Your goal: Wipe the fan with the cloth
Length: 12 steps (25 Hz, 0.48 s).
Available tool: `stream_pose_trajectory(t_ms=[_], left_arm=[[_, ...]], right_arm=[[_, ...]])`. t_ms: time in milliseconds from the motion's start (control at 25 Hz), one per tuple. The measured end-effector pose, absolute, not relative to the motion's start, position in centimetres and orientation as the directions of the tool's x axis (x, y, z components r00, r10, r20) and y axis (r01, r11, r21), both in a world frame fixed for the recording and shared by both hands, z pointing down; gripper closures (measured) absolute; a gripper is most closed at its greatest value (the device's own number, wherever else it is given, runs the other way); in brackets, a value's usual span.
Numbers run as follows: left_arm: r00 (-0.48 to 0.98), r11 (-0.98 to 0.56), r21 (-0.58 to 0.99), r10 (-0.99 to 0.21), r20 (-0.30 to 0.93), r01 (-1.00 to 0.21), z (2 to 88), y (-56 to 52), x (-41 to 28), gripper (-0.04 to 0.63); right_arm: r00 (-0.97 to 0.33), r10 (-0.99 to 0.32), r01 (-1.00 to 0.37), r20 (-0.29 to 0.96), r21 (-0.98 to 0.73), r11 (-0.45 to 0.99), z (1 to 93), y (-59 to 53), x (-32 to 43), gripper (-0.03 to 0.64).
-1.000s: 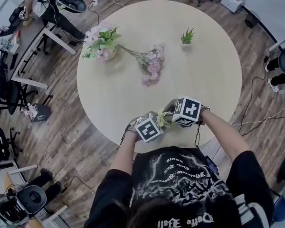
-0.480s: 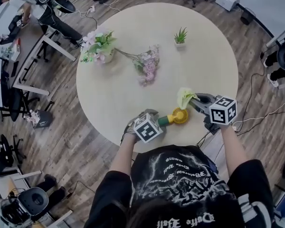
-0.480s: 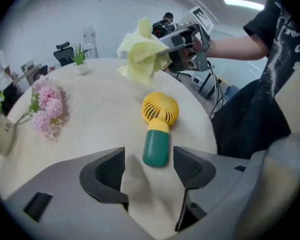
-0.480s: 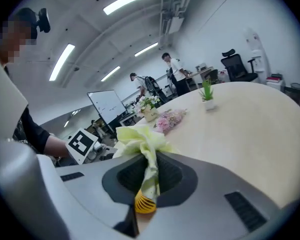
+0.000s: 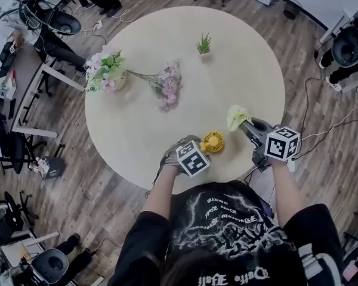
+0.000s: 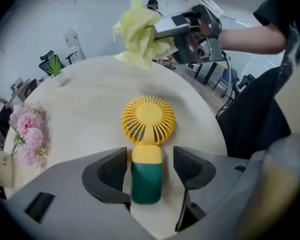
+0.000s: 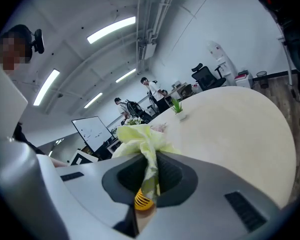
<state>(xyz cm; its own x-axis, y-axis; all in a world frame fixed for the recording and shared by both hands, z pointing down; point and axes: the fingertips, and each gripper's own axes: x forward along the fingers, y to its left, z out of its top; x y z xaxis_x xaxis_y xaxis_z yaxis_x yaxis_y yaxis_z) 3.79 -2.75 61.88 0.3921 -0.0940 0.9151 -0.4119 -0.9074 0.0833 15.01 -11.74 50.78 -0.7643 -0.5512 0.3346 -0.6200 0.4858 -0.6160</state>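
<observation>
A small fan with a yellow head and green handle lies flat on the round table near its front edge, also seen in the head view. My left gripper straddles the handle; its jaws have just been opening and stand clear of it on both sides. My right gripper is off to the right of the fan, raised above the table, shut on a crumpled yellow cloth that bunches out past its jaws. That cloth hangs above and beyond the fan head.
A vase of flowers, a loose pink sprig and a small potted plant sit on the far half of the table. Office chairs, desks and cables ring the table on the wooden floor.
The two grippers were together over the fan; the right one has swung out to the right with the cloth. The left jaws have opened off the fan handle.
</observation>
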Motion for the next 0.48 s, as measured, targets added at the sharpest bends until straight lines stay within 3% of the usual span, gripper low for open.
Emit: stream_pose_trajectory(t_ms=[160, 240, 360, 480], left_arm=[[0.414, -0.912, 0.09, -0.092, 0.906, -0.4, 61.8, -3.2, 3.7, 0.319], [0.414, -0.913, 0.093, -0.088, 0.906, -0.397, 61.8, -3.4, 3.6, 0.394], [0.426, -0.909, 0.106, -0.084, 0.901, -0.403, 61.8, -3.8, 3.6, 0.396], [0.485, -0.85, 0.175, -0.105, 0.868, -0.497, 61.7, -4.2, 3.3, 0.396]], right_arm=[[-0.748, -0.574, -0.629, 0.333, -0.632, 0.453, 51.1, -11.3, 15.9, 0.577], [-0.741, -0.583, -0.631, 0.334, -0.644, 0.433, 51.5, -11.3, 16.1, 0.577], [-0.734, -0.586, -0.637, 0.344, -0.647, 0.419, 51.8, -11.4, 16.2, 0.577], [-0.725, -0.587, -0.652, 0.36, -0.632, 0.418, 51.9, -11.3, 16.3, 0.577]])
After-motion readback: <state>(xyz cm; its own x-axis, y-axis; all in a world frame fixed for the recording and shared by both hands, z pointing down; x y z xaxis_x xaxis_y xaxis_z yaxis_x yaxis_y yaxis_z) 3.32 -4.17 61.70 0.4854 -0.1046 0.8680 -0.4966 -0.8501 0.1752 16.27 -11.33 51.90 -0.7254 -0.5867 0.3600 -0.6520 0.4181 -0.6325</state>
